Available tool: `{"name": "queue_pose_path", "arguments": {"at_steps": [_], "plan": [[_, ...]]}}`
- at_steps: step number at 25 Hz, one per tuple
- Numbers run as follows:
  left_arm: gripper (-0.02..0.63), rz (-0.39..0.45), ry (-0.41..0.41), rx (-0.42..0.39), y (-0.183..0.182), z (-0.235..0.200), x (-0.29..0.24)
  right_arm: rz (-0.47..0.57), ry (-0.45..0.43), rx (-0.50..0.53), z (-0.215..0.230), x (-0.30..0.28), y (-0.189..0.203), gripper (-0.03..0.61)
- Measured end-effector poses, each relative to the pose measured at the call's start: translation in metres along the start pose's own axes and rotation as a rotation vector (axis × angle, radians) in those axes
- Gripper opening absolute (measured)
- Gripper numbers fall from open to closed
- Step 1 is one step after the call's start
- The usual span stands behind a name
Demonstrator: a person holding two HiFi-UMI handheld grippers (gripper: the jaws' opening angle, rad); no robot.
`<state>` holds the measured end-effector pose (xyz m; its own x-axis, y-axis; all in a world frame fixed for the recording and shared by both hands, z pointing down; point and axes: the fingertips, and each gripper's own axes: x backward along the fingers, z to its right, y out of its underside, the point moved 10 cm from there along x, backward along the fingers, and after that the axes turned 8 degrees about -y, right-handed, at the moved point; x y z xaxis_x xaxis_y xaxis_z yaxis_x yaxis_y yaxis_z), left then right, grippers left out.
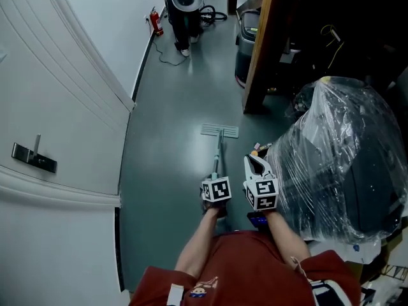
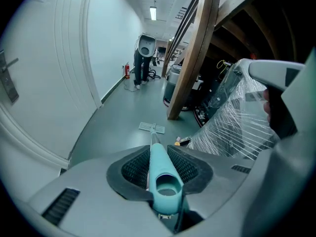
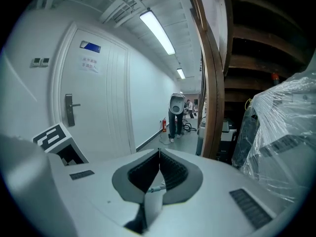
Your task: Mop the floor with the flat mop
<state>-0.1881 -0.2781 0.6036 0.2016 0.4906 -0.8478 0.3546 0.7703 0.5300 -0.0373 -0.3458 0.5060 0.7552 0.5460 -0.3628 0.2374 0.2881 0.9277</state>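
**Corridor floor: flat mop held in the left hand-held gripper, right one idle**

Grey-green floor (image 1: 172,139) runs up the centre of the head view, bounded at left by a white door (image 1: 57,107) with a metal door handle (image 1: 35,155).

The flat mop (image 1: 218,153) lies along the centre of the frame. Its mop head (image 1: 220,131) sits flat on the floor just above mid-frame. The pole slopes back down to the left hand-held gripper (image 1: 215,178).

In the left gripper view, the jaws are clamped on either side of the teal grip (image 2: 163,174), whose open end faces the camera. The lower tip of the grip is hidden by the gripper body.

The right hand-held gripper (image 1: 255,162) sits just right of the left one, apart from the pole. Its own view shows the jaws pressed together with nothing between them (image 3: 159,164).

A plastic-wrapped bundle (image 1: 344,164) fills the right side, and its contents cannot be made out. A wooden post (image 1: 261,50) stands at upper centre-right, with dark recesses behind it. Small objects (image 1: 258,148) at the foot of the bundle are too small to identify.

At the top of the frame, a standing machine (image 1: 185,5) is cut off by the edge. A red fire extinguisher (image 1: 155,21) stands beside it.
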Motion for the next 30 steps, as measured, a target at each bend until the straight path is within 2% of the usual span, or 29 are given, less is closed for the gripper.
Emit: {"name": "queue_pose_path", "arguments": {"at_steps": [7,24,30], "plan": [[0.124,-0.01,-0.025,0.003,0.044,0.021,0.024,0.001,0.0,-0.029,0.003,0.051,0.03,0.019],[0.124,-0.012,-0.077,0.024,0.168,0.052,0.102,0.013,-0.053,-0.046,-0.021,0.171,0.087,0.02],[0.124,-0.033,-0.075,-0.004,0.193,0.059,0.119,0.002,-0.041,-0.069,-0.026,0.193,0.098,0.019]]}}
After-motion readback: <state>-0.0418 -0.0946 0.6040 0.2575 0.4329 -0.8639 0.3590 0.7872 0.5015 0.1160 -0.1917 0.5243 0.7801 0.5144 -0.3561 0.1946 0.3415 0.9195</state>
